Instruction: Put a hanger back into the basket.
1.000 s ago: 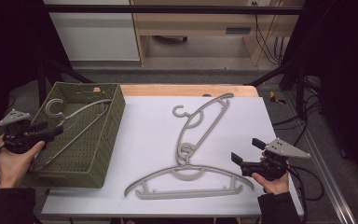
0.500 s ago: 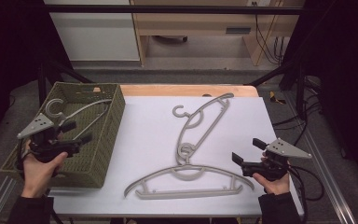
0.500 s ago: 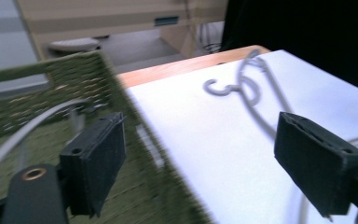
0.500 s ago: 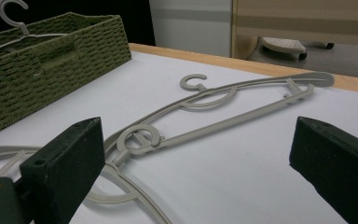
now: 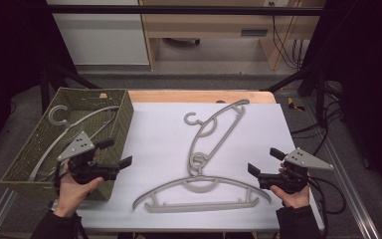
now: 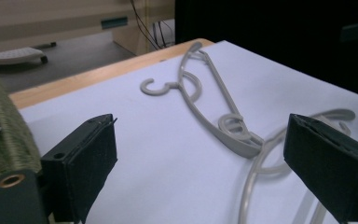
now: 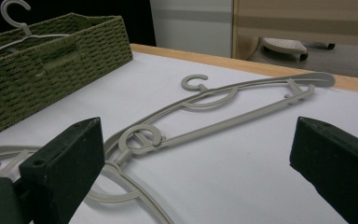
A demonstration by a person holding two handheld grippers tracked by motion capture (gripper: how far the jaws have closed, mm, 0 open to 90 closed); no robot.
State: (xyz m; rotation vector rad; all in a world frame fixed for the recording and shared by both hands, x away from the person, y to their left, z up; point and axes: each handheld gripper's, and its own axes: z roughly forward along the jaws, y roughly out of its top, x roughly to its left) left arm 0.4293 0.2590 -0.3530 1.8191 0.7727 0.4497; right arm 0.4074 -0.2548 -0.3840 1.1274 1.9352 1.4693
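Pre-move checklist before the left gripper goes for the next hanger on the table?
1. Left gripper open, jaws just opening, nothing between them: ok.
2. Right gripper open, empty: ok.
3. One hanger in the basket: ok.
4. Near hanger flat on the table: ok.
5. Near hanger's hook free of the far hanger: not ok, its end lies against the hook.
6. Path from left gripper to near hanger: ok.
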